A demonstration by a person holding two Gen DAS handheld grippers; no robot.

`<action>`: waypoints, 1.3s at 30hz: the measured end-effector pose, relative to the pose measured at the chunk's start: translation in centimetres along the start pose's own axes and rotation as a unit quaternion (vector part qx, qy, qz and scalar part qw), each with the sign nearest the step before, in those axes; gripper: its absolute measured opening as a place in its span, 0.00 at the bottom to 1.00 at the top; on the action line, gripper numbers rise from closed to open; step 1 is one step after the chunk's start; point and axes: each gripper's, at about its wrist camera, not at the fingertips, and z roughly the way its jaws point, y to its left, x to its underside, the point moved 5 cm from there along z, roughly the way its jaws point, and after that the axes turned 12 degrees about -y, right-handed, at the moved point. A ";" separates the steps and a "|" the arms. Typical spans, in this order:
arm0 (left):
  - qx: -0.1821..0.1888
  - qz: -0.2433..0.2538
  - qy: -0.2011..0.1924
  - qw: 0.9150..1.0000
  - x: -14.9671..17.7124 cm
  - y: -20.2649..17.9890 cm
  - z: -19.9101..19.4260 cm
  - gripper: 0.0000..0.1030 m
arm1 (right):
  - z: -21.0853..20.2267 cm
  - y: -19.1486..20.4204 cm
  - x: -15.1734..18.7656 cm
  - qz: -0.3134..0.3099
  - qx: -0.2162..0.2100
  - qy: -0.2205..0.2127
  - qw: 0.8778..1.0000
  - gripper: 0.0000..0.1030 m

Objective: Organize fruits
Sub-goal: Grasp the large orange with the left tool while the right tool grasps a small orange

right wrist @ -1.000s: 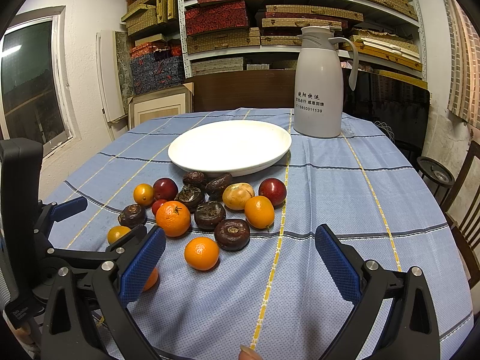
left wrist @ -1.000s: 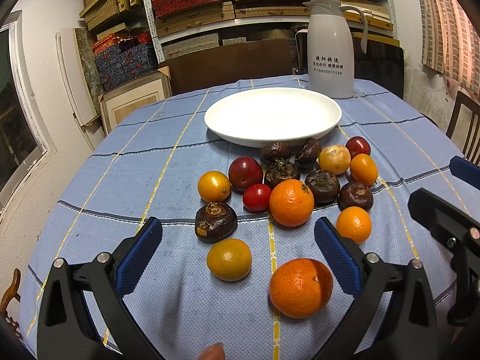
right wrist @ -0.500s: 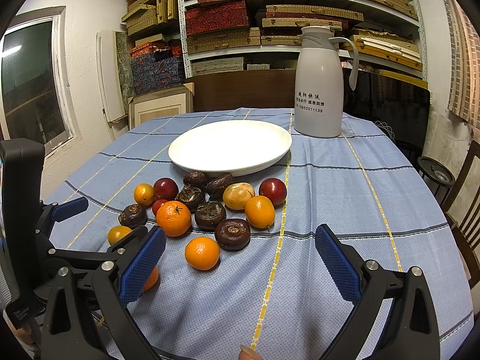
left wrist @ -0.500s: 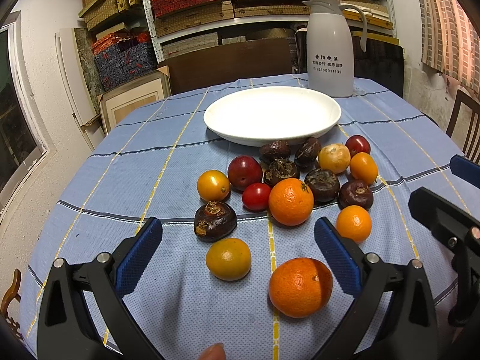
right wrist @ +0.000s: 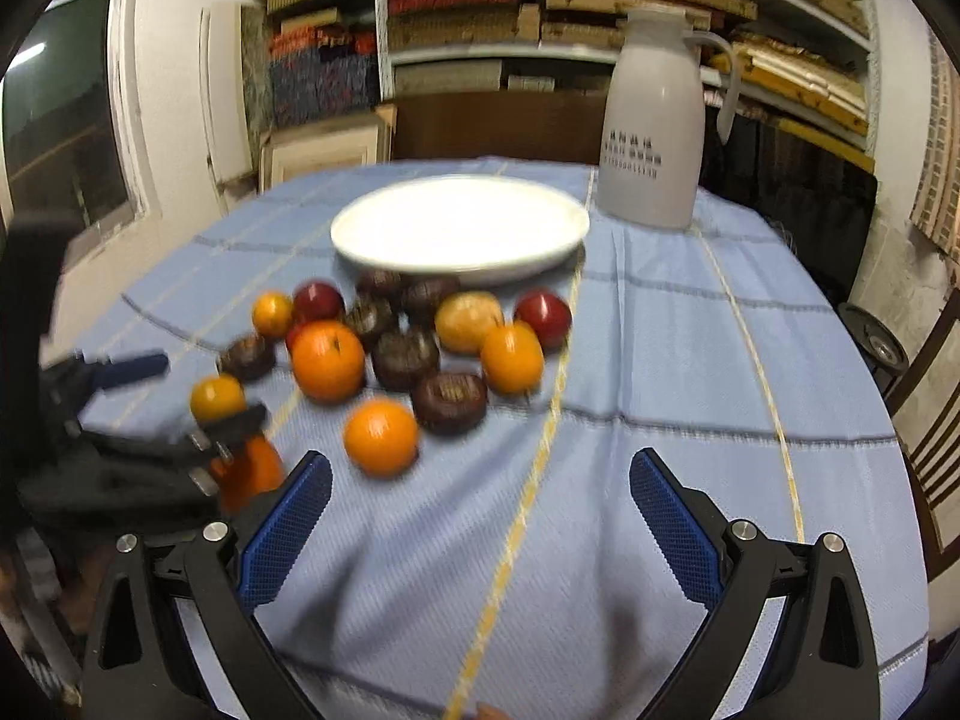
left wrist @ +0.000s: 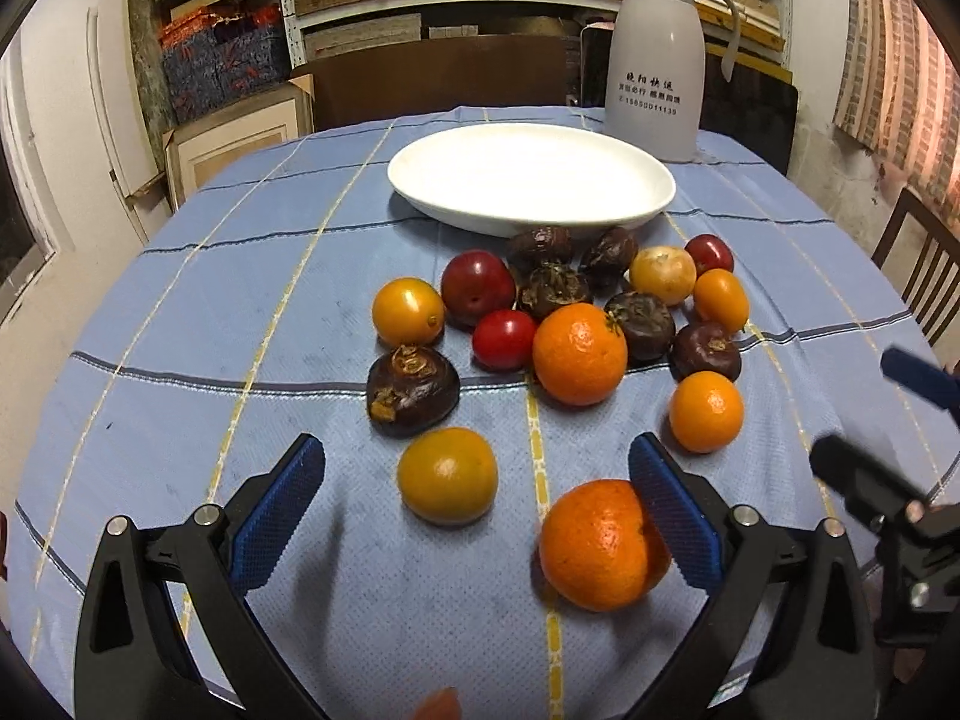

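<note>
Several fruits lie on the blue tablecloth (left wrist: 180,312) in front of an empty white plate (left wrist: 531,177): oranges, small yellow-orange citrus, red plums, a red tomato (left wrist: 503,338) and dark brown water chestnuts. My left gripper (left wrist: 474,480) is open low over the cloth, with a yellow citrus (left wrist: 447,475) and a big orange (left wrist: 600,543) between its fingers. My right gripper (right wrist: 480,492) is open and empty, just right of the pile, near a small orange (right wrist: 380,435). The plate also shows in the right wrist view (right wrist: 459,228).
A white thermos jug (left wrist: 657,51) stands behind the plate at the right. Shelves with boxes fill the back wall. A wooden chair (left wrist: 918,264) stands at the table's right edge. The right gripper's fingers (left wrist: 864,480) show at the right of the left view.
Both grippers have moved forward and lower toward the fruits. The right wrist view is now blurred by motion. No fruit has moved.
</note>
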 end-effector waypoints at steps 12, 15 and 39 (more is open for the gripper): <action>0.078 0.029 -0.006 0.997 1.4 -0.5 -3.9 0.96 | 0.4 -1.5 3.4 -0.025 -0.017 0.077 0.997 0.97; 0.097 0.016 0.006 0.995 1.9 -0.2 -4.1 0.96 | 1.1 -1.5 4.4 -0.015 -0.031 0.111 0.993 0.97; 0.117 0.073 0.099 0.986 3.8 -4.6 0.2 0.96 | 0.9 -2.9 4.8 -0.031 -0.065 0.124 0.990 0.97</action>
